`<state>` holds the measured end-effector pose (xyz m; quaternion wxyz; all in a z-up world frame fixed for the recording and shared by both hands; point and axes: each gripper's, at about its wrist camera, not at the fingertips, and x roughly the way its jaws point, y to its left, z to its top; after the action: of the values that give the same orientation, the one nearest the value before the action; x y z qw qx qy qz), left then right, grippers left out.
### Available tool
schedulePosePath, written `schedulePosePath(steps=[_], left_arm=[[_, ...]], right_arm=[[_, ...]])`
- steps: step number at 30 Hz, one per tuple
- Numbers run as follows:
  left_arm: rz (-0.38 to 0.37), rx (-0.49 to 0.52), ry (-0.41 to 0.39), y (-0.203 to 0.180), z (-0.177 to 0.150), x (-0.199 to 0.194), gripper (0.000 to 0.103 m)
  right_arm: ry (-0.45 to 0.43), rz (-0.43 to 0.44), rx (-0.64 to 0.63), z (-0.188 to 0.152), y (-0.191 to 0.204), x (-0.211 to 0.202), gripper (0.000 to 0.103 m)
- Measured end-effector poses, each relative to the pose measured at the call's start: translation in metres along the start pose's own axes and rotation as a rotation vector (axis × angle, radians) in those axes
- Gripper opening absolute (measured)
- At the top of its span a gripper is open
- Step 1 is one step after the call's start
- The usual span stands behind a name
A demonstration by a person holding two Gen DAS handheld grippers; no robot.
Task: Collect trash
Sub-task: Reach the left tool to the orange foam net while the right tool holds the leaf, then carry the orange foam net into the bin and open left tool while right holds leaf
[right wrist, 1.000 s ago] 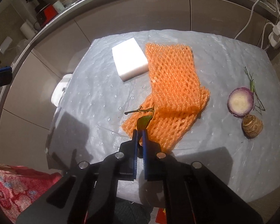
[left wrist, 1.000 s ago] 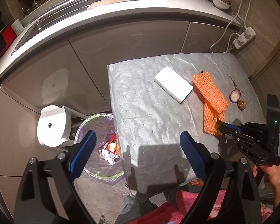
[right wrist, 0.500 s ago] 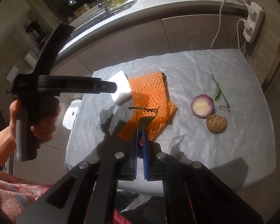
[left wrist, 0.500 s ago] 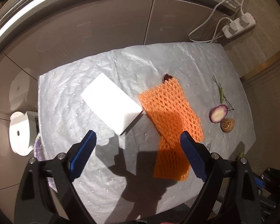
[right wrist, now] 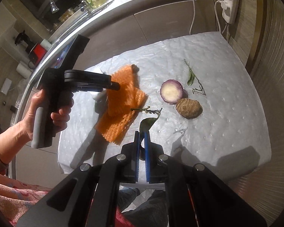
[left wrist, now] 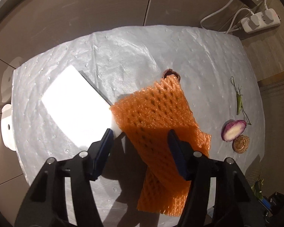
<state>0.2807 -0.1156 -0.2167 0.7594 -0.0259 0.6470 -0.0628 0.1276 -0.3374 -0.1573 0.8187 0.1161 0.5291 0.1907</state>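
An orange foam net point(left wrist: 157, 117) lies folded on the grey-covered table point(left wrist: 142, 53). My left gripper point(left wrist: 140, 134) points down over it, jaws closing, with the net's near part between the pads and not visibly pinched. The right wrist view shows that gripper point(right wrist: 114, 85), held by a hand, just above the net point(right wrist: 123, 102). My right gripper point(right wrist: 141, 134) is shut on a green leaf point(right wrist: 147, 123) with a twig point(right wrist: 147, 110), lifted clear of the table's front.
A white block point(left wrist: 73, 109) touches the net's left side. Half a red onion point(right wrist: 171, 91), a brown root point(right wrist: 188, 108) and a green stem point(right wrist: 192, 77) lie to the right. A small dark scrap point(left wrist: 170, 73) sits behind the net. A power strip point(right wrist: 230, 1) hangs on the wall.
My left gripper swung from beside the table to over the net, sank towards it, and its jaws narrowed. The right gripper drew back and up, carrying the leaf and twig.
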Motion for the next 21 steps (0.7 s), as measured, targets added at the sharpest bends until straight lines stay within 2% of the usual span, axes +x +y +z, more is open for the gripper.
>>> schedulePosePath(steps=[1, 2, 3, 5, 12, 17, 21], left_arm=[[-0.022, 0.016, -0.006, -0.001, 0.000, -0.002, 0.011], [-0.056, 0.032, 0.018, -0.002, 0.001, -0.003, 0.006], [-0.085, 0.033, 0.020, -0.001, 0.001, -0.005, 0.006], [-0.073, 0.039, -0.033, 0.001, -0.002, -0.020, 0.006], [-0.134, 0.059, -0.136, 0.017, -0.012, -0.076, 0.006], [-0.146, 0.051, -0.220, 0.052, -0.032, -0.126, 0.006], [-0.112, 0.007, -0.275, 0.100, -0.061, -0.161, 0.006]], right_arm=[[-0.004, 0.002, 0.002, 0.001, 0.000, -0.001, 0.006], [-0.007, 0.003, 0.003, 0.002, -0.001, 0.000, 0.006], [-0.011, 0.006, 0.004, 0.004, -0.001, 0.000, 0.006], [-0.017, 0.008, -0.001, 0.006, 0.000, 0.000, 0.006], [-0.042, 0.019, -0.024, 0.017, 0.014, 0.001, 0.006], [-0.050, 0.037, -0.084, 0.027, 0.045, 0.004, 0.006], [-0.046, 0.067, -0.151, 0.034, 0.084, 0.014, 0.006]])
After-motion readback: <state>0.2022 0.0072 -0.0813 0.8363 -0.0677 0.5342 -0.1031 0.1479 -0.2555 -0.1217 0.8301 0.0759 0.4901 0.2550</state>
